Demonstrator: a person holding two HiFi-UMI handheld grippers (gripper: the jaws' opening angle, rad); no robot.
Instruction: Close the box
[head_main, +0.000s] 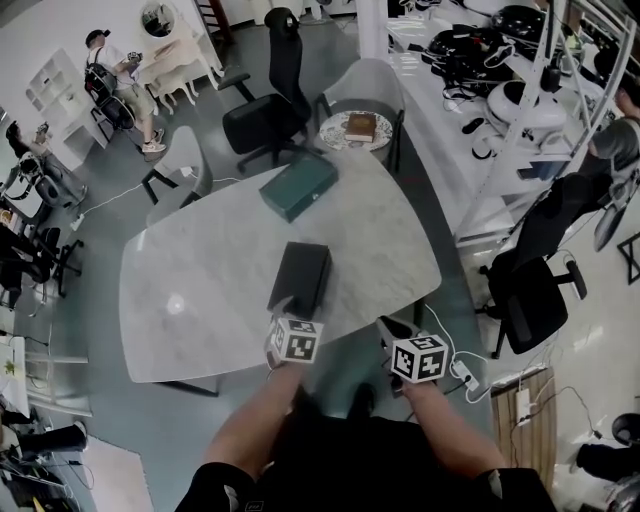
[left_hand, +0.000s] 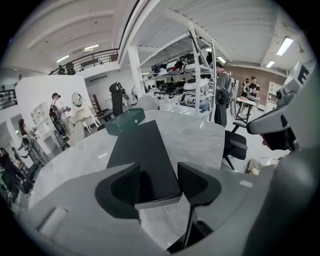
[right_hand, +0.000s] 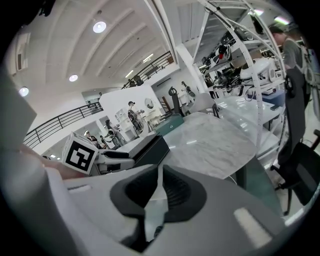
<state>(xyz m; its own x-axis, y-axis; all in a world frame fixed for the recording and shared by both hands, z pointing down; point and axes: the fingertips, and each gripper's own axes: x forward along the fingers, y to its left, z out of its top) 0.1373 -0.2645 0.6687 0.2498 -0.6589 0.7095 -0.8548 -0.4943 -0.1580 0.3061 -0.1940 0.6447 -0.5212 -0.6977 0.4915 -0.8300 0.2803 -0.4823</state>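
**Head view: left tongs open at the black box's near end**

Your black box (head_main: 300, 275) lies flat on the marble desk (head_main: 190, 290), running lengthways away from you, close to the front edge. Your left tongs (head_main: 284, 306) reach its near end. In the left gripper view, the left tongs (left_hand: 159, 181) stand apart with that end of the black box (left_hand: 142, 155) between them, the pads not pressing on it. Your right tongs (head_main: 393, 326) sit by the desk's front right edge, apart from the box. In the right gripper view, the right tongs (right_hand: 160, 187) are closed together. A green box (head_main: 298, 187) sits farther back on the desk.
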